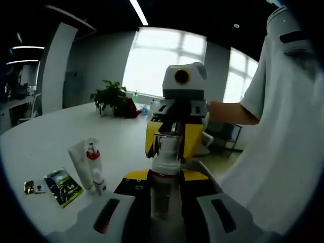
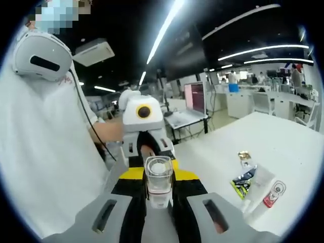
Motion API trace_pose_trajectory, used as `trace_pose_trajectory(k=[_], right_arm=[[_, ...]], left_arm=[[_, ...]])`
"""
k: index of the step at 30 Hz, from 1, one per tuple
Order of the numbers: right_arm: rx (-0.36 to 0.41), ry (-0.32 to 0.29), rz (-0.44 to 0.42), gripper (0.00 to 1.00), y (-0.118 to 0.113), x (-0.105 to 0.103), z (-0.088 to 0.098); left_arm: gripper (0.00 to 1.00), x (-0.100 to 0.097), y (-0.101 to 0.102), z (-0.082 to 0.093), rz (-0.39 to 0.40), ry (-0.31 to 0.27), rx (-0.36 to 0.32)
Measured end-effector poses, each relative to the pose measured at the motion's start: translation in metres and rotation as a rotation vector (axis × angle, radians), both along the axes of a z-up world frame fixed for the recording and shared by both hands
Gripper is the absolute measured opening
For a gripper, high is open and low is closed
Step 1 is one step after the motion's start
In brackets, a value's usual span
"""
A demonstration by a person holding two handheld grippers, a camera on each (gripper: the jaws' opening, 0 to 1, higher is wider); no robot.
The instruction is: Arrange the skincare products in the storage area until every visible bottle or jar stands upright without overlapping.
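Bench (image 1: 61,126): white, big. A person in a white shirt stands at its edge, holding both tools up over it, facing each other.

Left tool (image 1: 164,202) and right tool (image 2: 159,202) both seem to be on one clear bottle (image 1: 164,167), one at each end. In the left gripper view the bottle runs forward from the left tool's jaws to the yellow-and-black jaws of the right tool opposite. In the right gripper view the bottle's square end (image 2: 158,179) sits between that tool's own jaws. My read is that both are narrow and gripping it; contact at the far ends is hard to confirm.

The bottle is in the air, not standing on the bench.

On the bench: a white tube (image 1: 81,164) and a red-collared bottle (image 1: 94,164) stand upright and touching, as far as I can tell.

Beside them lie a green sachet (image 1: 63,186) and a small gold packet (image 1: 29,187), both flat.

Progress: partial. The held bottle is not yet placed upright and apart from the others. The touching pair may need separating.
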State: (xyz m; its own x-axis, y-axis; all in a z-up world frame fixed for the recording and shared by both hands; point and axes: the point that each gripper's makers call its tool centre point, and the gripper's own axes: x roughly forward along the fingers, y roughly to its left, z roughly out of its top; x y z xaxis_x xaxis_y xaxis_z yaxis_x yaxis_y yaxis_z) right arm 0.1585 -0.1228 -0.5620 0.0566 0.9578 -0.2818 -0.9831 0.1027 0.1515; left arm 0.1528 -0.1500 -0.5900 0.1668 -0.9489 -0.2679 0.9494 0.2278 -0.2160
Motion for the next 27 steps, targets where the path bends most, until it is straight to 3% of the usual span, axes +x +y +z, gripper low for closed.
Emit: trace_pose_trajectory(k=[12, 27], right_arm=[[-0.050, -0.027, 0.025, 0.18, -0.009, 0.014, -0.020], [-0.170, -0.055, -0.026, 0.18, -0.046, 0.057, -0.079]], left_arm=[[0.35, 0.017, 0.018, -0.022, 0.119, -0.005, 0.046], [0.68, 0.041, 0.063, -0.060, 0.342, 0.037, 0.149]])
